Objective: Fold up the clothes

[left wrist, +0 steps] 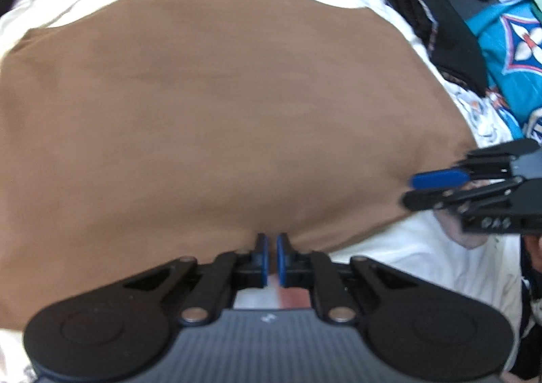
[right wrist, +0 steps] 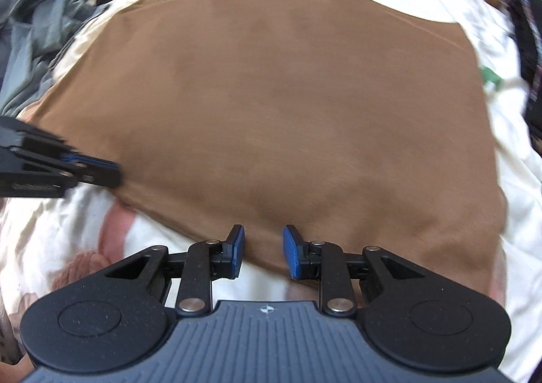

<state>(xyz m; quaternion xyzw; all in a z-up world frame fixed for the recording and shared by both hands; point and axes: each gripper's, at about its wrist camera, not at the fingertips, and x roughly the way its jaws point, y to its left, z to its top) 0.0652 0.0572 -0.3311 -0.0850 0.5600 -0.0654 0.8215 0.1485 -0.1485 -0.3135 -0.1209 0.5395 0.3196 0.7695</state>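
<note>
A brown garment (left wrist: 220, 112) lies spread flat on a white printed bedsheet (left wrist: 406, 257) and fills most of both views (right wrist: 271, 105). My left gripper (left wrist: 271, 244) sits at the garment's near hem with its blue pads almost touching, pinching the edge of the cloth. In the right wrist view the same left gripper (right wrist: 111, 173) reaches in from the left onto the brown hem. My right gripper (right wrist: 262, 247) stands open over the near hem, its pads apart and nothing pressed between them. From the left wrist view the right gripper (left wrist: 416, 189) shows at the right edge.
A stack of dark folded clothes (left wrist: 437, 27) and a teal patterned garment (left wrist: 508, 54) lie to the right of the bed. A heap of grey clothes (right wrist: 34, 27) lies at the far left. Dark plaid cloth (right wrist: 528, 44) borders the right edge.
</note>
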